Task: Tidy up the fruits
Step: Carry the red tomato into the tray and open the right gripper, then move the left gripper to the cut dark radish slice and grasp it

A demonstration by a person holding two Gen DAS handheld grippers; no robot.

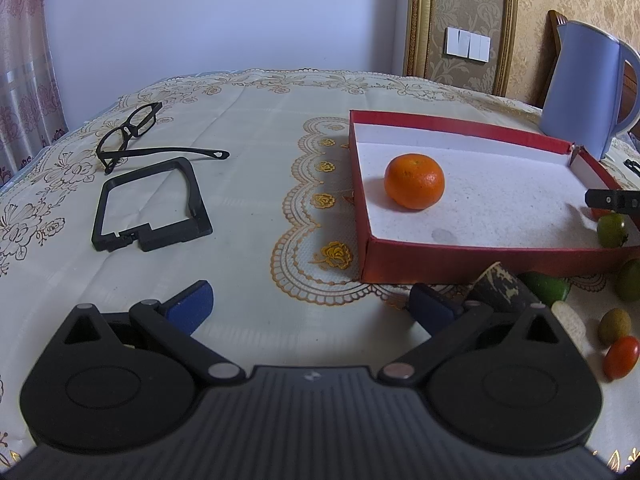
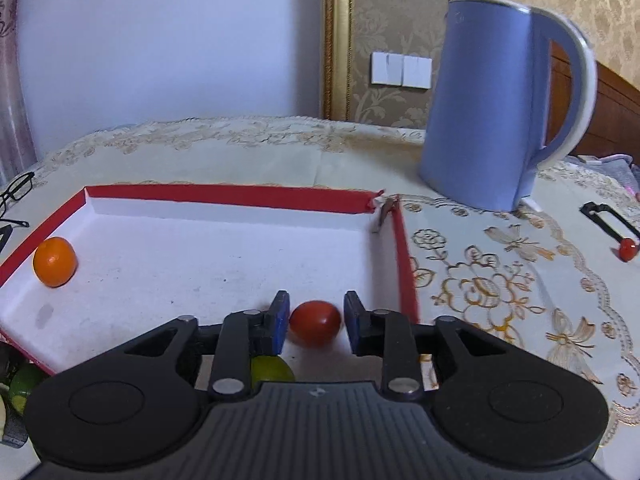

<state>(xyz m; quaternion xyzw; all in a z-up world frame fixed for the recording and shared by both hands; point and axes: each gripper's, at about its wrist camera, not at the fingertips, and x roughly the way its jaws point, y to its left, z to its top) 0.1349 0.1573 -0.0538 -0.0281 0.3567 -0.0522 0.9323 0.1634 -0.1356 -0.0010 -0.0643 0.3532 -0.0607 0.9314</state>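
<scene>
A red box with a white floor (image 1: 472,208) (image 2: 240,194) lies on the table. An orange mandarin (image 1: 414,181) (image 2: 55,262) sits inside it at the left. My right gripper (image 2: 316,322) is open over the box's near right part. A red tomato (image 2: 315,323) lies on the box floor between the fingers, with a gap on each side. A green fruit (image 2: 270,368) lies just behind it, under the gripper. My left gripper (image 1: 312,304) is open and empty over the cloth, left of the box. Green fruits (image 1: 612,230) (image 1: 546,286) and a red tomato (image 1: 621,357) lie near the box's front right corner.
Black glasses (image 1: 128,132) and a black plastic frame (image 1: 150,204) lie left of the box. A blue kettle (image 1: 584,88) (image 2: 500,100) stands behind the box's right corner. Another red tomato (image 2: 627,249) and a black part (image 2: 604,216) lie far right. A brown stub (image 1: 502,284) lies by the box front.
</scene>
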